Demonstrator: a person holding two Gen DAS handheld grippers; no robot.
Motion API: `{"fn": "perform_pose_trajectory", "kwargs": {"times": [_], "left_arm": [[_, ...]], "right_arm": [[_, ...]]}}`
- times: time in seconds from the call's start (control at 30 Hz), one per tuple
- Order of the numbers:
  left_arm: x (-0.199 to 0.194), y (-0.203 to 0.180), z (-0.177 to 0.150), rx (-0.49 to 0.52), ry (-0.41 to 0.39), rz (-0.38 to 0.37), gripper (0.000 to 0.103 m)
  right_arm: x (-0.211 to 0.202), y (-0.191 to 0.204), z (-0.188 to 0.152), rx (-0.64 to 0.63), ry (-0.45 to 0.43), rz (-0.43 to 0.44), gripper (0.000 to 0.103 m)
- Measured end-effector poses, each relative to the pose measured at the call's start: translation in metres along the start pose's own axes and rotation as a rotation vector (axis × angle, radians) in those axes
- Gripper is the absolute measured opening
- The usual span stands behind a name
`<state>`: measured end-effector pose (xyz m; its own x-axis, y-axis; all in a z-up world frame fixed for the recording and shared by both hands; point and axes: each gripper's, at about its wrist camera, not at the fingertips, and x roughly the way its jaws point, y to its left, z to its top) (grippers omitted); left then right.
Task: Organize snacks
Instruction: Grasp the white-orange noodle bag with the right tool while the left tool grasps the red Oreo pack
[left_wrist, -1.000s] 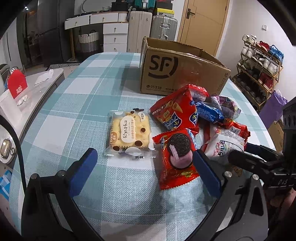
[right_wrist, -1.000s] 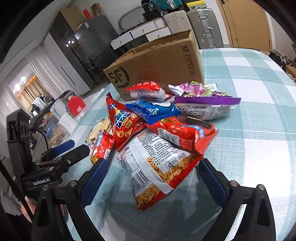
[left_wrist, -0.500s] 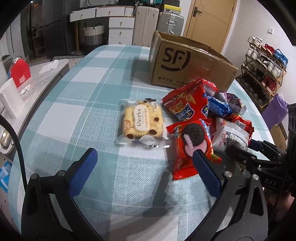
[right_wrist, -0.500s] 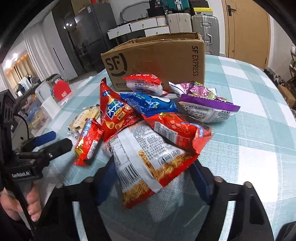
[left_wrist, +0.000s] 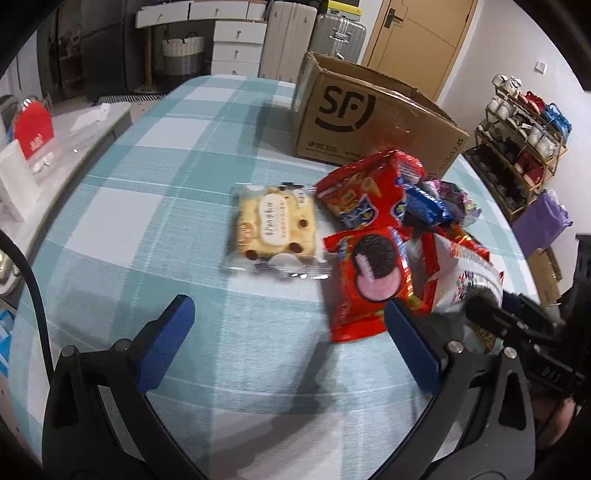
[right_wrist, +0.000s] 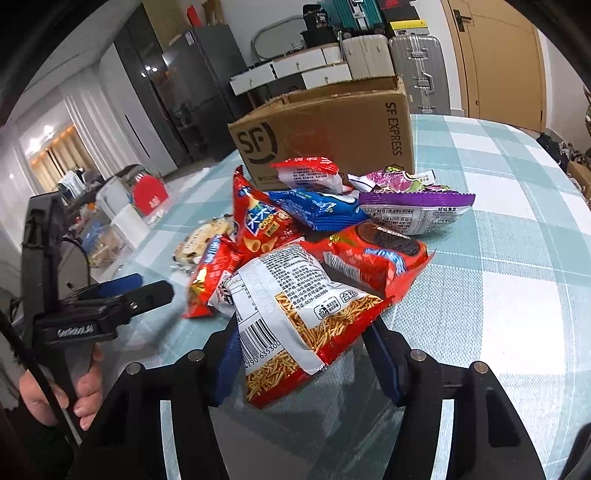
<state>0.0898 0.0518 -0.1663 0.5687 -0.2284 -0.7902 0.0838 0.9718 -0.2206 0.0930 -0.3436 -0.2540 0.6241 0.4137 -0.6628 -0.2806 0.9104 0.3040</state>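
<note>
Right claw (right_wrist: 306, 354) closing, jaws angled down — left claw (left_wrist: 288, 339) gapes wide.

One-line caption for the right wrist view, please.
Right gripper closing around a noodle-snack bag at the near edge of a snack pile, cardboard box behind.

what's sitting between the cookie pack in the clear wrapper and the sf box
Nothing: in the left wrist view, only bare checked tablecloth lies between the clear-wrapped cookie pack and the SF cardboard box.

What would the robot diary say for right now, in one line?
step: grab snack | right gripper: closing on noodle snack bag | left gripper: open, empty | box: waiting
</note>
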Motion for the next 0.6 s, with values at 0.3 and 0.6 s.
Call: {"fn": "perform_pose_trajectory", "kwargs": {"times": [0.3, 0.6], "left_arm": [[0.024, -0.02, 0.017, -0.04, 0.08, -0.102, 0.102], [0.04, -0.038, 0.026, -0.022, 0.127, -0.159, 0.086]], "right_arm": [[-0.02, -0.024, -0.009, 0.097, -0.048, 0.086, 0.061], [-0.034, -0.029, -0.015, 0.101, -0.078, 0.118, 0.061]]}}
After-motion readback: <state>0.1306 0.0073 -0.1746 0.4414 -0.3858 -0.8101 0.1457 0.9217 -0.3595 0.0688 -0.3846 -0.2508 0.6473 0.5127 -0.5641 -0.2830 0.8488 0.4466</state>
